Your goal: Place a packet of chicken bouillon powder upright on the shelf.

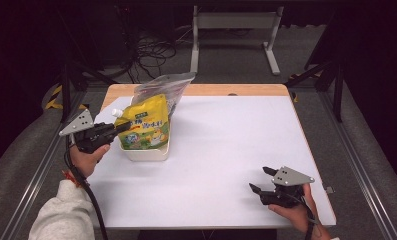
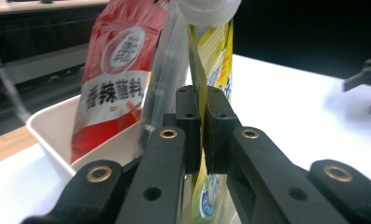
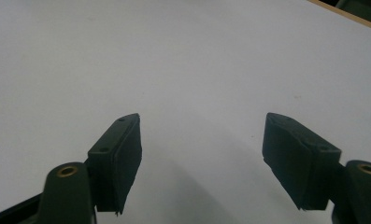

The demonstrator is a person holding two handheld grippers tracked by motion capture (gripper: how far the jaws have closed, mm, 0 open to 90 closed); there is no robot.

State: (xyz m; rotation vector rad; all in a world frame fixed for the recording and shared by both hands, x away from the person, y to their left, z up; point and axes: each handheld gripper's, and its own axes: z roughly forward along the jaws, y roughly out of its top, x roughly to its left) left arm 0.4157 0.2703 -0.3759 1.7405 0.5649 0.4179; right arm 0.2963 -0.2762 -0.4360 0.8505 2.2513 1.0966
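Yellow spouted pouch (image 1: 145, 125) is clamped between the left gripper (image 1: 120, 128) jaws, standing in the white bin (image 1: 147, 152); releasing it remains. Right gripper (image 1: 262, 181) jaws stand apart, empty.

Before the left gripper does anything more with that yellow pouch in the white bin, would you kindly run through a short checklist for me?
1. Left gripper clamped on the yellow pouch: ok, both pads pinch its edge.
2. Pouch bottom seated inside the white bin: cannot tell, the bin wall hides it.
3. Red packet and clear bag clear of the jaws: ok, they stand beside the pouch, ungripped.
4. Pouch cap on: ok, a white cap shows at the top corner.
5. Right gripper out of the way: ok, jaws apart and empty over the white table, well away from the bin.
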